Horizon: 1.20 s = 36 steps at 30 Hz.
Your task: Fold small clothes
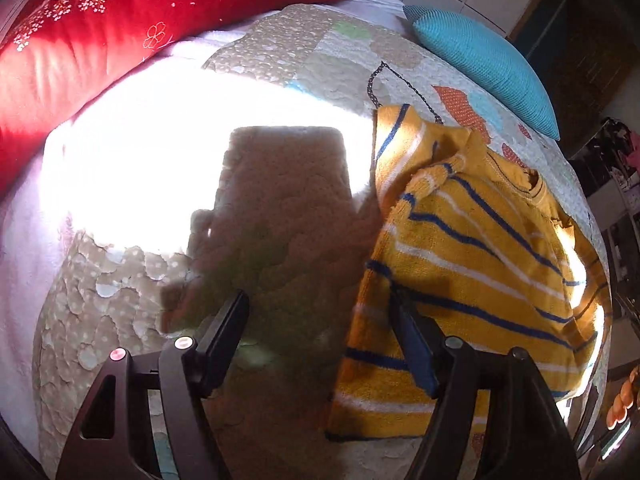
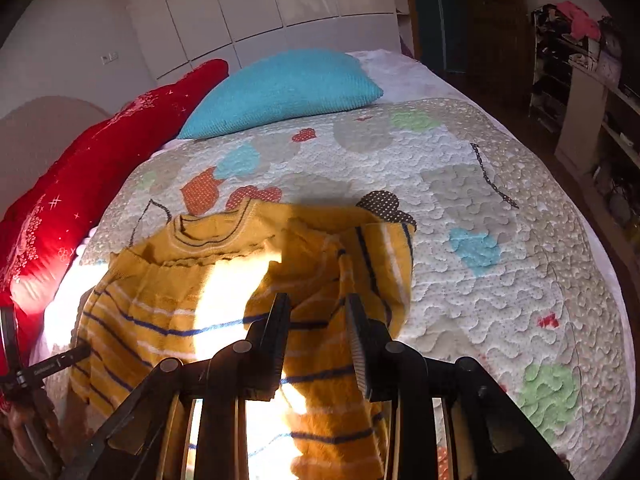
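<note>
the yellow striped sweater (image 2: 224, 300) lies partly folded on the quilt (image 2: 500, 280) of the bed, one sleeve turned in over its body. the right gripper (image 2: 318, 322) hovers over its right part, fingers spread, pinching nothing. the left gripper (image 1: 320, 320), fingers wide apart, hangs at its left edge. risk: the loose knit may slide or bunch, undoing the fold, and sun glare hides the edges. no containers show.

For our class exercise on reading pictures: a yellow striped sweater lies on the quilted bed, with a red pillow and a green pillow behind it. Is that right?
Not quite. The second pillow is turquoise blue, not green, as the right wrist view shows. The rest holds: the yellow striped sweater lies on the quilted bed, with the red pillow behind it.
</note>
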Tool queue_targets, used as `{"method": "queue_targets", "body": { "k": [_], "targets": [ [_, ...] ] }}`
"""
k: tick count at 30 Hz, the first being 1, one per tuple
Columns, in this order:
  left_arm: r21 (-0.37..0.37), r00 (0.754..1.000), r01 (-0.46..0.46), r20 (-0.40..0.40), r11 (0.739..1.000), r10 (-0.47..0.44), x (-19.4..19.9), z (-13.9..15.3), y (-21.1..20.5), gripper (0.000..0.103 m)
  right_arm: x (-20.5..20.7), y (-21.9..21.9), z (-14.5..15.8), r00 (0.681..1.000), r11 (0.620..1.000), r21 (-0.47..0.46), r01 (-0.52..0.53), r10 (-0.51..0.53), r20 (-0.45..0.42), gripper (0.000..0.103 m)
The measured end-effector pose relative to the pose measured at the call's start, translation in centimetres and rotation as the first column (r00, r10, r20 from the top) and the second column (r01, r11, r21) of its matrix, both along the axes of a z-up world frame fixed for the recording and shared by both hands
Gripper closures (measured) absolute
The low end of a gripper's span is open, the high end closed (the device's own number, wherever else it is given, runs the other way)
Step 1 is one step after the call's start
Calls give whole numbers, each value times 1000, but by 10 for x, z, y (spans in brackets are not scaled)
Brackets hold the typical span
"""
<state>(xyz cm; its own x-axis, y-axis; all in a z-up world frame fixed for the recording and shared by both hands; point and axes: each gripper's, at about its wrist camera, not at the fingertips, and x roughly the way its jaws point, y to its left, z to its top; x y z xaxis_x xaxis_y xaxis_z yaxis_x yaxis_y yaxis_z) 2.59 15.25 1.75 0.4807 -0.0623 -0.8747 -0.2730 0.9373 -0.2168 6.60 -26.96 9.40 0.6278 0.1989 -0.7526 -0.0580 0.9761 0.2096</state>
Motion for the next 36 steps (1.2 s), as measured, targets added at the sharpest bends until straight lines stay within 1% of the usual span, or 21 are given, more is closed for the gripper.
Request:
{"method": "queue_targets", "body": {
  "k": [3, 5, 6, 8, 9, 10, 12, 14, 18, 20, 23, 28, 31, 33, 34, 36],
  "targets": [
    [5, 1000, -24, 19, 1000, 24, -17, 13, 2, 31, -27, 12, -15, 997, 996, 54, -67, 69, -27, 72],
    [-1, 999, -17, 52, 1000, 17, -33, 24, -2, 31, -41, 16, -32, 994, 994, 70, -82, 86, -60, 72],
    [-1, 998, -9, 68, 1000, 9, -41, 30, -6, 31, -45, 15, -42, 994, 995, 65, -70, 75, -77, 72],
    [15, 996, 11, 91, 1000, -12, -57, 40, -16, 31, -47, 10, -60, 993, 1000, 14, -9, 10, -117, 73],
    [25, 995, 24, 100, 999, -26, -64, 44, -22, 31, -50, 4, -64, 993, 1000, 15, 17, -15, -114, 73],
    [36, 993, 39, 108, 999, -43, -71, 48, -29, 31, -54, 3, -63, 994, 999, 16, 32, -30, -101, 73],
    [65, 990, 66, 121, 996, -74, -81, 52, -45, 29, -65, 9, -55, 997, 999, -20, 45, -46, -60, 71],
    [95, 988, 83, 124, 992, -95, -89, 52, -58, 29, -77, 20, -45, 999, 998, -54, 30, -31, -16, 57],
    [134, 982, 105, 140, 985, -124, -102, 50, -84, 28, -98, 37, -38, 1000, 999, -48, -24, 25, 15, 55],
    [128, 980, 116, 145, 985, -134, -106, 45, -94, 24, -107, 43, -39, 999, 998, -49, -36, 38, 20, 53],
    [108, 982, 122, 131, 987, -136, -111, 35, -103, 23, -112, 47, -45, 999, 998, -49, -45, 45, 6, 52],
    [88, 984, 135, 102, 987, -144, -116, 21, -114, 23, -111, 41, -54, 999, 999, -9, -45, 45, -11, 45],
    [86, 985, 136, 96, 987, -144, -120, 20, -118, 23, -109, 26, -56, 999, 998, 53, -35, 35, 0, 44],
    [86, 985, 133, 100, 987, -142, -123, 23, -118, 23, -108, 3, -54, 999, 995, 94, 43, -45, 20, 44],
    [85, 985, 131, 105, 988, -140, -125, 26, -118, 23, -107, -13, -54, 996, 987, 132, 87, -90, 17, 44],
    [77, 984, 126, 119, 989, -134, -128, 30, -117, 23, -105, -42, -55, 989, 961, 236, 145, -149, -3, 43]
  ]
}}
